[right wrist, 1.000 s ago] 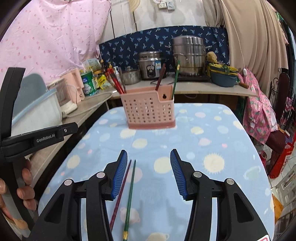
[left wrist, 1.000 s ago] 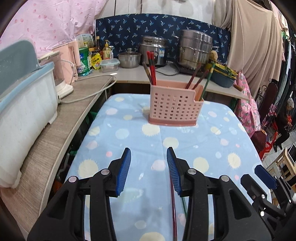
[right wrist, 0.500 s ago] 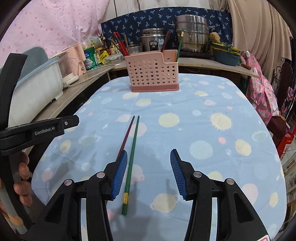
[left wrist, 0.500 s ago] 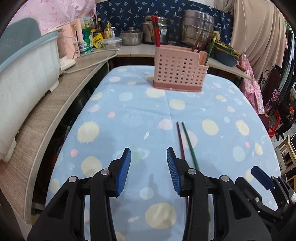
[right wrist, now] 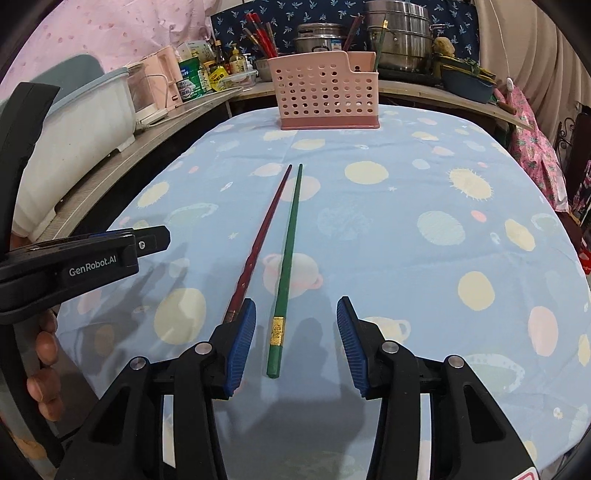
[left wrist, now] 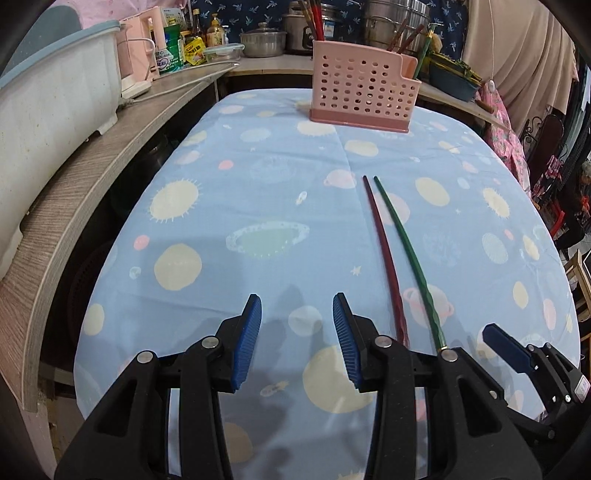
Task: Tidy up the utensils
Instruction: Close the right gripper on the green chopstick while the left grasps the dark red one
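Both tools [left wrist: 297,341] [right wrist: 295,343] gape empty; pink basket [right wrist: 327,98] holds upright chopsticks [right wrist: 260,35].

A matt printed cloth [right wrist: 406,229] covers the table. At its twelve o'clock stands a perforated pink plastic holder [right wrist: 325,96]. The green chopstick [right wrist: 288,251] looks smooth and lacquered, with a gold metallic band. Ribbed blue pads [right wrist: 240,350] line black plastic fingers.

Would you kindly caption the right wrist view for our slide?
Open right gripper over the green chopstick, red chopstick alongside, pink holder beyond.
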Motion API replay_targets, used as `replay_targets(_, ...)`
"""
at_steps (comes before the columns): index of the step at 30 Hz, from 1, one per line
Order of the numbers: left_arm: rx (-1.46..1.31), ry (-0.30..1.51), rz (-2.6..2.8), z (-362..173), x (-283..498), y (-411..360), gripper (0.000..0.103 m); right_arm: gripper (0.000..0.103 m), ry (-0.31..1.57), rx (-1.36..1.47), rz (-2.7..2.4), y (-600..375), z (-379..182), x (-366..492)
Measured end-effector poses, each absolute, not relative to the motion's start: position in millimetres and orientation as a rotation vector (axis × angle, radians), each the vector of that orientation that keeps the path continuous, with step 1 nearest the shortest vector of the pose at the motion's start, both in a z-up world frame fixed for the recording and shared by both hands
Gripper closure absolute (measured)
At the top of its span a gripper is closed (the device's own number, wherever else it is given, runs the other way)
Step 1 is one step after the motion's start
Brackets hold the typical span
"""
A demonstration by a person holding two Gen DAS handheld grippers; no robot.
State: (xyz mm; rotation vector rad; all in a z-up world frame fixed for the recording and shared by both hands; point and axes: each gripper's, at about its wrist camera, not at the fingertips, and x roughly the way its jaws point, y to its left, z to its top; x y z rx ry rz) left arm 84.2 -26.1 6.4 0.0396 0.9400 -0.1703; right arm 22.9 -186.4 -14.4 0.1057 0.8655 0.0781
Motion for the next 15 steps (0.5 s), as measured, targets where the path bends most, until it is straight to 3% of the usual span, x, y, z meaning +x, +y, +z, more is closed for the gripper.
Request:
replay_targets(4, 0.048, 0.943, -0.169, 3.2, 79.7, -26.1, 0.055, 0.073, 0.883, 0.091, 0.089, -178.5, -21.2, 24.1)
replay_targets(9, 0.059, 0.953, -0.176, -1.3, 75.7, -26.9, 0.055, 0.092, 0.908, 0.076, 0.086, -174.5, -31.3, 25.5)
replay_targets(15, 0.075, 0.966, -0.192, -6.6, 70.7, -31.8, 0.050, 0.096, 0.896, 0.071, 0.054, -182.4, -30.2, 20.6)
